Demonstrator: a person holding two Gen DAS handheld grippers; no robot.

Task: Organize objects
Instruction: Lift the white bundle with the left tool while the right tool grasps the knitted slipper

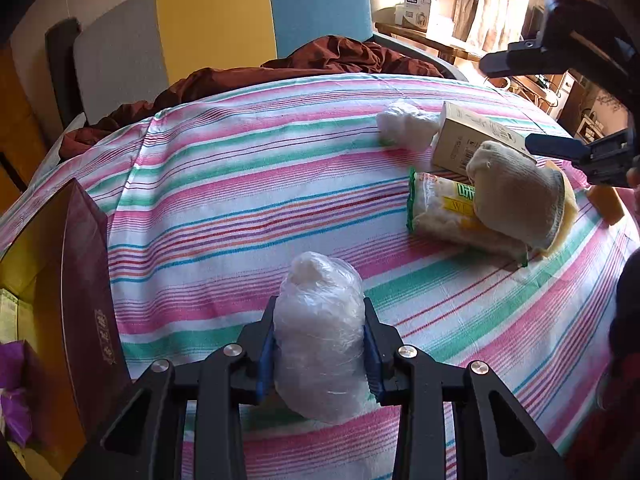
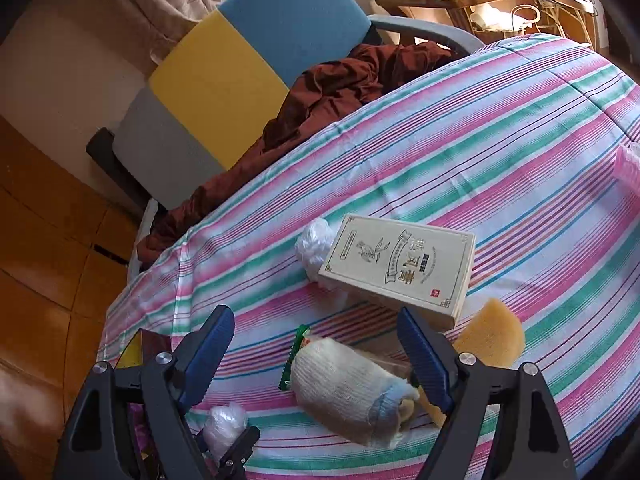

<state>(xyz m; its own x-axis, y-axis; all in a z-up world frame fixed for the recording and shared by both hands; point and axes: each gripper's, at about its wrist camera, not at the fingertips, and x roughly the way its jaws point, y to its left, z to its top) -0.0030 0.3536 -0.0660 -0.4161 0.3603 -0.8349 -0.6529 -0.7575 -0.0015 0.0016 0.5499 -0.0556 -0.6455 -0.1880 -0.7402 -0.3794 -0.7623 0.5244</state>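
Plastic-wrapped bundle [image 1: 320,336] between left fingers [image 1: 266,354]

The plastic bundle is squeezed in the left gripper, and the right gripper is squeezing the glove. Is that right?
Not quite. The left gripper does squeeze the plastic bundle, but the right gripper squeezes nothing: the right wrist view shows its jaws wide open above the glove, not touching it.
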